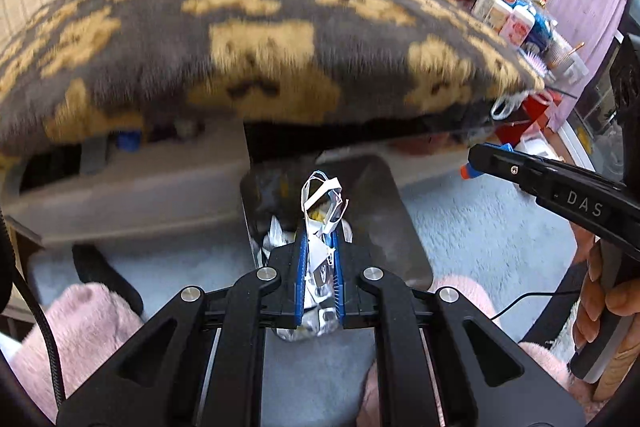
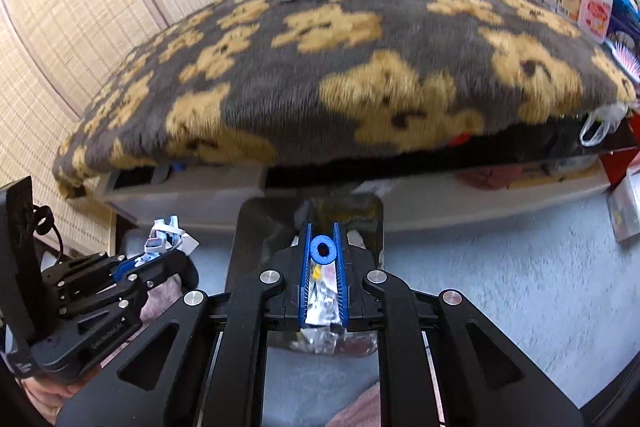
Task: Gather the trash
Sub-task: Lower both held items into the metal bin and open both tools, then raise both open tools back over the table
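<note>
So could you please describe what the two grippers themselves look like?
Both are black linkage frames with round silver pivot bolts and blue ribbed finger pads. The left gripper has a black cable trailing at its side. The right gripper carries white "DAS" lettering on its body.

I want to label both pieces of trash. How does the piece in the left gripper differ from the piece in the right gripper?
The left gripper pinches a crumpled white wrapper with thin strips; the right gripper pinches a small blue foam tube. The wrapper sticks out well past the fingertips, while the foam tube sits between them, open end toward the camera. Both are held above the grey bin.
</note>
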Action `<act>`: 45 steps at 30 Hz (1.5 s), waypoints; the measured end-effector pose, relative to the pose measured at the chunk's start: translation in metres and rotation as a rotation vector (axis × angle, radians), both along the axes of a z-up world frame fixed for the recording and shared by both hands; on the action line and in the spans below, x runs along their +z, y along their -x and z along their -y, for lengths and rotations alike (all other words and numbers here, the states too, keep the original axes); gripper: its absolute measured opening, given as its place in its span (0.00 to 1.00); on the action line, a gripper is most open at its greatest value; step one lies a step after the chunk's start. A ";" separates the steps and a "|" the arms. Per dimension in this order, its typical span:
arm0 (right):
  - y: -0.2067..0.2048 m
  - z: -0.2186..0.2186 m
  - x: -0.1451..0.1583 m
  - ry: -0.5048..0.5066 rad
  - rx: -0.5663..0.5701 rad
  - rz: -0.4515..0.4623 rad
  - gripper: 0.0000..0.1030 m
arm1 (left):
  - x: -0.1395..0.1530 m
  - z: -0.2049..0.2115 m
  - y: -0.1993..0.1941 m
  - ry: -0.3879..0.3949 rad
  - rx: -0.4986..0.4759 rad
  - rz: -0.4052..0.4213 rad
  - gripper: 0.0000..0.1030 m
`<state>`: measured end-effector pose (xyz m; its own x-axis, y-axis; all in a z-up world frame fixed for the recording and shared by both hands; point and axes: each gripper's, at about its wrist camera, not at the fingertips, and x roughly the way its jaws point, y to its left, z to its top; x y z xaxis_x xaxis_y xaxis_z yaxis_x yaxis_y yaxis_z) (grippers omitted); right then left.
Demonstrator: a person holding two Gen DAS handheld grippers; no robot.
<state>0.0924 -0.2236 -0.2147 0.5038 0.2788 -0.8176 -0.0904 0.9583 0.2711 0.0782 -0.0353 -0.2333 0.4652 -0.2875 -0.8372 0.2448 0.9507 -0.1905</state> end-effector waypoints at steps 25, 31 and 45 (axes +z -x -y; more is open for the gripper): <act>-0.023 -0.027 -0.065 -0.037 0.005 -0.134 0.25 | -0.067 0.000 -0.011 0.054 -0.017 -0.155 0.41; -0.022 -0.019 -0.057 -0.024 -0.014 -0.115 0.62 | -0.054 -0.002 -0.010 0.036 -0.009 -0.116 0.57; -0.026 0.010 -0.003 0.055 -0.080 0.014 0.97 | 0.001 -0.015 -0.018 0.017 0.014 -0.003 0.92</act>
<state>0.1187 -0.2339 -0.2181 0.5346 0.1917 -0.8231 -0.0161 0.9761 0.2169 0.0962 -0.0202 -0.2323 0.4667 -0.2949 -0.8338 0.2303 0.9508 -0.2073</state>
